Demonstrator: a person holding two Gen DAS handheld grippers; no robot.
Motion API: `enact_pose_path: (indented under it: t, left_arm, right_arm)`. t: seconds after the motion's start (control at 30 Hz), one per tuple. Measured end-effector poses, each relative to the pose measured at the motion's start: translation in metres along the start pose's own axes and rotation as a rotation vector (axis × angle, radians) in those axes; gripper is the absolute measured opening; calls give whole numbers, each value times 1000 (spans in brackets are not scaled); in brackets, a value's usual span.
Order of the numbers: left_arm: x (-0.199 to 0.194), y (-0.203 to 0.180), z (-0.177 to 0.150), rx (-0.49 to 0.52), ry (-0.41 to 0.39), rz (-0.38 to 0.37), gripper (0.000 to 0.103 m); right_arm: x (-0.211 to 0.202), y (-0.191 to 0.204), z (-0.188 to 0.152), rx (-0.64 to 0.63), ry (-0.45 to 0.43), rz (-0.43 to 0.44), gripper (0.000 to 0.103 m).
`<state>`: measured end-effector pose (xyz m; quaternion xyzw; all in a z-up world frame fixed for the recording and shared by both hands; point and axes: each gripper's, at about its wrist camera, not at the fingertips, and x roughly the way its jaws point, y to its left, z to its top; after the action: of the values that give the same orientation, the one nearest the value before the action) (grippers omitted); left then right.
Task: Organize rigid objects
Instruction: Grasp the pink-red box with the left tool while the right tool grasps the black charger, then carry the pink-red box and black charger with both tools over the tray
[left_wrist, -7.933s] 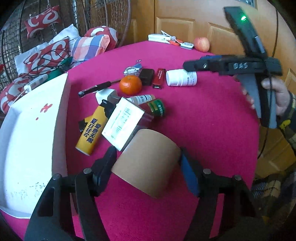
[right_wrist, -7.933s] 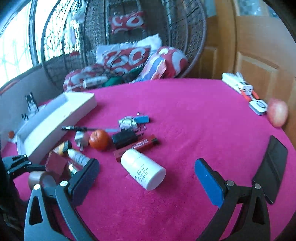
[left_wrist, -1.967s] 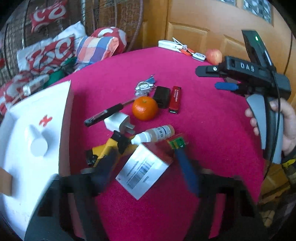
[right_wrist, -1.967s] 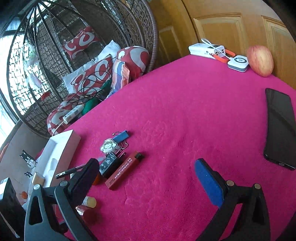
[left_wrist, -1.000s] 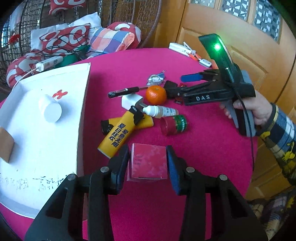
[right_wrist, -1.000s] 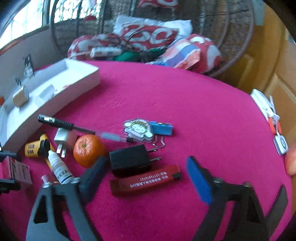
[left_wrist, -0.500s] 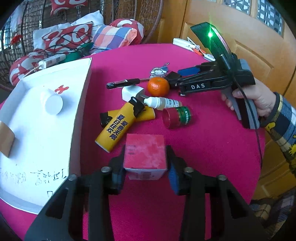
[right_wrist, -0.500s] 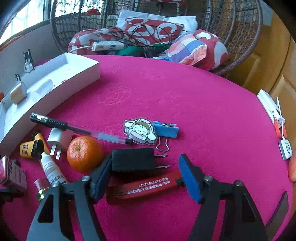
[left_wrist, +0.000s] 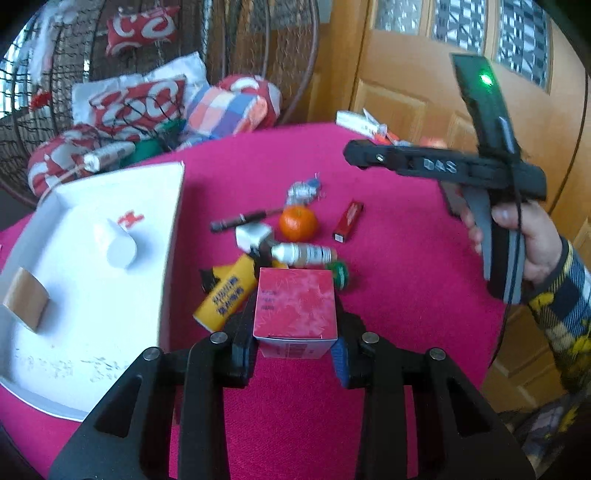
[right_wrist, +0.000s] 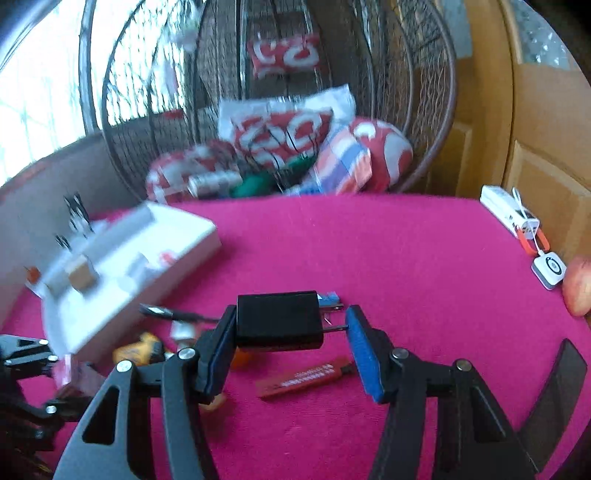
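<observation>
My left gripper (left_wrist: 293, 341) is shut on a red box (left_wrist: 295, 306) and holds it above the pink tablecloth. My right gripper (right_wrist: 290, 332) is shut on a black plug adapter (right_wrist: 279, 320), lifted off the table; its prongs point toward the right finger. The white tray (left_wrist: 168, 236) lies at the left and holds a white bottle (left_wrist: 116, 249) and a brown tape roll (left_wrist: 26, 308). On the cloth lie an orange (left_wrist: 297, 223), a red lighter (left_wrist: 347, 220), a pen (left_wrist: 240, 219), a white charger (left_wrist: 253, 234), a dropper bottle (left_wrist: 304, 253) and a yellow tube (left_wrist: 225, 297).
A wicker chair with cushions (right_wrist: 295, 136) stands behind the table. At the far right edge lie a white power bank (right_wrist: 508, 210), a small white device (right_wrist: 548, 269) and an apple (right_wrist: 578, 290). A black phone (right_wrist: 554, 395) lies at the right. The right hand (left_wrist: 517, 236) hovers above the table.
My right gripper has closed on the black adapter and lifted it off the cloth. My left gripper has raised the red box higher.
</observation>
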<state>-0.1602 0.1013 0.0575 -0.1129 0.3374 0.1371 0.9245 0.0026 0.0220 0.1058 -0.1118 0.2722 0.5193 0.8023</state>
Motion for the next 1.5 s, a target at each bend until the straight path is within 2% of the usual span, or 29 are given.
enact_pose_path:
  t: [0.17,0.33,0.53,1.17,1.5]
  left_arm:
    - [-23,11,12,-63,-58,59,32]
    - [-37,27,15,-124,-93,96,32]
    - [-43,36,8,-169,-104,88,32]
    - [-70,77,-3,-279,-170,144,32]
    - [-107,137,-4,-406,-246,237,32]
  right_arm:
    - [-25,18,8,14,-74,44,58]
    - [-36,40,11,-23,-103,79,58]
    - [-36,57,12,-57,-101,111,58]
    - [-27,95,20,-112,-77,157,58]
    - [-16,121,34,-169,-66,191,58]
